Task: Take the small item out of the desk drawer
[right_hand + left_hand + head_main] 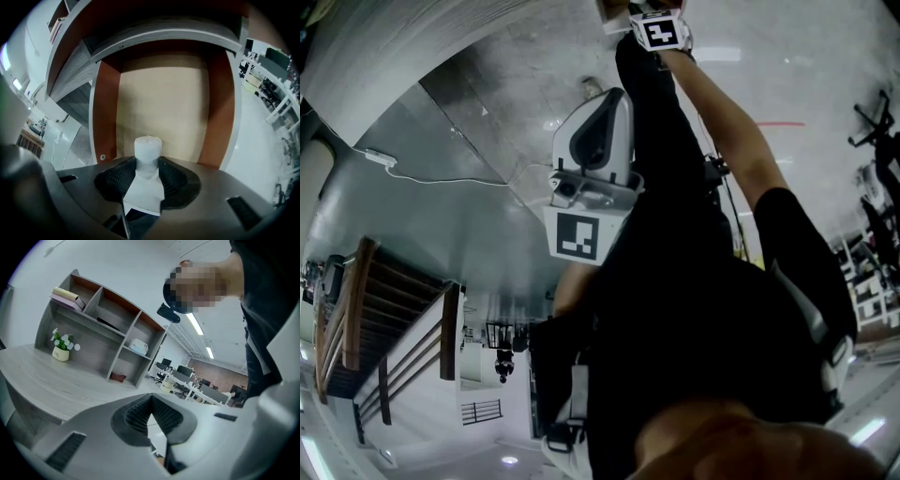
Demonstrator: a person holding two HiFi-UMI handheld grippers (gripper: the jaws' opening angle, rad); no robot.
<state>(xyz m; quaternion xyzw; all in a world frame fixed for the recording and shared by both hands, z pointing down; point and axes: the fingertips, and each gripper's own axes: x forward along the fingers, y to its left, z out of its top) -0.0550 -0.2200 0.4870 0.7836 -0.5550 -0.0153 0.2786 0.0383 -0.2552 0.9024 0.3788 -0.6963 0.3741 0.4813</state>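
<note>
- The right claw (148, 164) is pinching a small white cylinder (148, 146) between its ribbed pads. The cylinder is upright, and its top stands clear above the pads.
- Behind the cylinder lies the open drawer (164, 101) (beige floor, reddish-brown side walls). Whether the cylinder touches that floor cannot be told.
- The left claw (150, 404) is pressed together at the tips, with nothing between its pads.
- Past the left claw lies a pale wood-grain surface (47, 380) carrying an open shelf unit (105, 333). A small potted plant (61, 348) stands at the unit's left end.
- In the head view the right arm (722, 122) reaches far ahead, while the left claw is close to the person's dark-clothed body.
</note>
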